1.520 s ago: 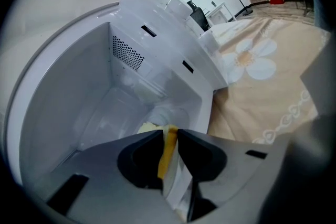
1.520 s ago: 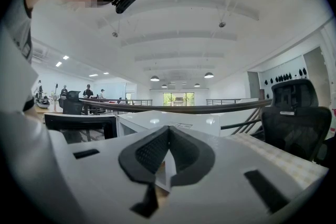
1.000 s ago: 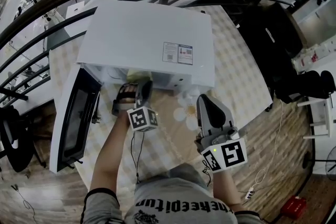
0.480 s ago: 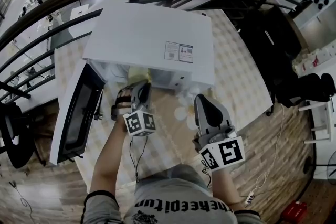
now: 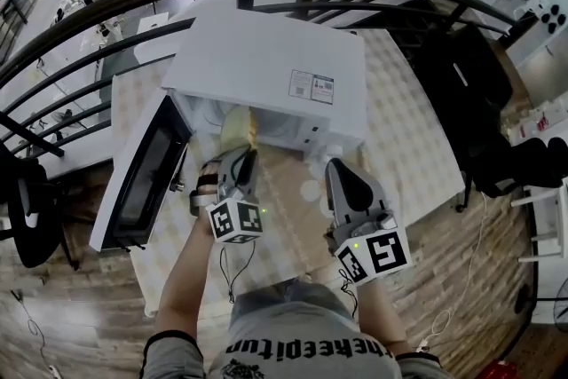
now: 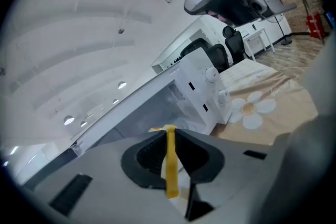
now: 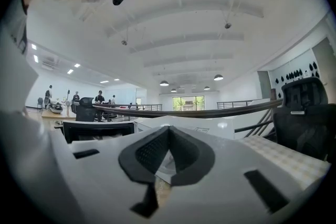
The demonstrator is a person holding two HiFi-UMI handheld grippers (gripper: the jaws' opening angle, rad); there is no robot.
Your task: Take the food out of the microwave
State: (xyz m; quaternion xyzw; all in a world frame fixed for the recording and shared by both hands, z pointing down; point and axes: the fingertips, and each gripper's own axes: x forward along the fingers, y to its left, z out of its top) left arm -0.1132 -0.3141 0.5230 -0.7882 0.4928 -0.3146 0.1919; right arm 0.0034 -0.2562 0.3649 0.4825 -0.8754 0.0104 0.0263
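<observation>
Sitting pinched in left tool [image 6: 169, 132], yellow food [image 6: 170, 170] at microwave [image 5: 266, 67] mouth

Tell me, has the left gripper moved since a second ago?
Yes. The left gripper has backed away from the microwave opening toward the person, gripping the yellow food.

Left gripper [image 5: 241, 157] is out front on a stretched bare forearm [image 5: 188, 275], tipped slightly down, fingers [image 6: 147, 157] pinched on a thin yellow rim [image 6: 171, 165]. Right gripper [image 5: 342, 171] sits just beside it, pointing level, fingers [image 7: 147, 152] pressed together with nothing in them.
</observation>
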